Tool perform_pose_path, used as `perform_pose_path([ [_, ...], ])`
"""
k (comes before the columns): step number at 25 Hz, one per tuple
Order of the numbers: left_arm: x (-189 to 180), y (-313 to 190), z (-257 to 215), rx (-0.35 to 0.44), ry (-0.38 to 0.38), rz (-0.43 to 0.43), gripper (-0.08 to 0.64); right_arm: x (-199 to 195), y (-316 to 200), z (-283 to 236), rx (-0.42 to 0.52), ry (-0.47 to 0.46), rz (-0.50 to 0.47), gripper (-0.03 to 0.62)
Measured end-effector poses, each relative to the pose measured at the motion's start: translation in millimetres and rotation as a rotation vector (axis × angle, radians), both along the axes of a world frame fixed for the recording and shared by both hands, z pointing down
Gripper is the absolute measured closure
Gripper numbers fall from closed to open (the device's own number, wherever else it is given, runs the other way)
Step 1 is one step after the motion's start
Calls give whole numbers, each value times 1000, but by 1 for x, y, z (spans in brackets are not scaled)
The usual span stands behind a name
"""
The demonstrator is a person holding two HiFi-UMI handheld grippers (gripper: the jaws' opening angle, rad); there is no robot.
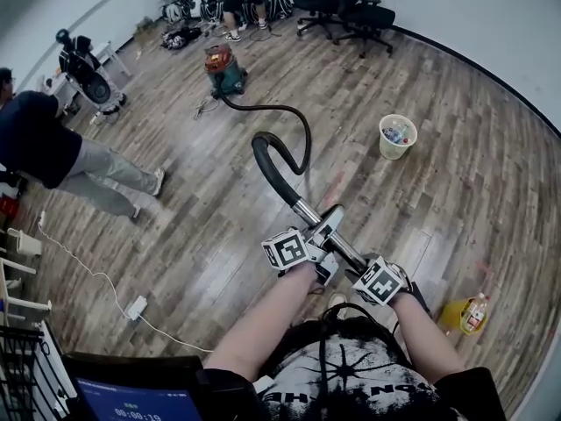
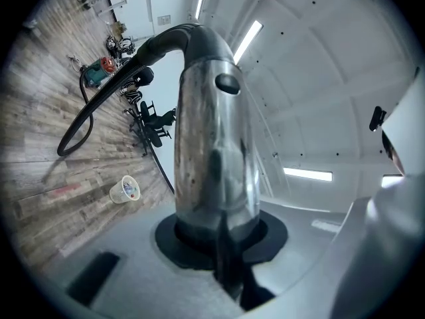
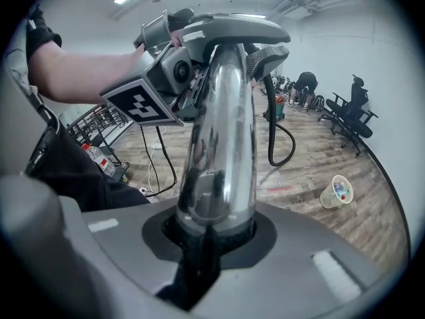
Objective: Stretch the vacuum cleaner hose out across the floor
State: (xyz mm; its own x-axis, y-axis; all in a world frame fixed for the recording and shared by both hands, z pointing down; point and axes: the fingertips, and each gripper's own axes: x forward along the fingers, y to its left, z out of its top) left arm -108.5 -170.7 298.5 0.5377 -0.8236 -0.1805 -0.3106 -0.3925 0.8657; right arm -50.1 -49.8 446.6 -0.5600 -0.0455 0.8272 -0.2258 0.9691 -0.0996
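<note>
screen: blue display screen [image 1: 131,403], lower left in head view, shows white clock-style digits, too blurred to read surely | shirt: black printed T-shirt [image 1: 368,380] bears white lettering, upside down, cut off, illegible | elsewhere: nothing readable

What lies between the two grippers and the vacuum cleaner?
The hose: from the metal tube held by the left gripper and right gripper, it loops over bare wood floor to the vacuum cleaner. Head view shows it.
</note>
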Motion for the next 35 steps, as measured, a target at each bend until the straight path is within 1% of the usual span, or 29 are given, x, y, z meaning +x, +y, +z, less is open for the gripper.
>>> perform_pose_path([
  [4,2,33,9,4,12,26,503,1,34,9,1,10,26,514],
  [9,5,57,7,8,33,52,503,4,58,5,6,29,54,515],
  [14,16,85,18,-6,47,73,503,14,90,13,-11,43,72,515],
  [19,29,102,18,-12,47,64,503,28,107,13,-17,43,59,515],
  [22,39,109,14,-3,40,44,503,40,112,11,-9,38,38,514],
  [25,59,116,9,1,35,20,503,62,117,7,-4,31,13,514],
  [30,105,134,11,-4,55,-30,503,118,132,5,-10,50,-37,515],
  [34,141,153,22,-44,27,-75,503,161,149,10,-18,56,-70,515],
  [35,149,158,22,-36,33,-79,503,170,153,13,-18,55,-77,515],
])
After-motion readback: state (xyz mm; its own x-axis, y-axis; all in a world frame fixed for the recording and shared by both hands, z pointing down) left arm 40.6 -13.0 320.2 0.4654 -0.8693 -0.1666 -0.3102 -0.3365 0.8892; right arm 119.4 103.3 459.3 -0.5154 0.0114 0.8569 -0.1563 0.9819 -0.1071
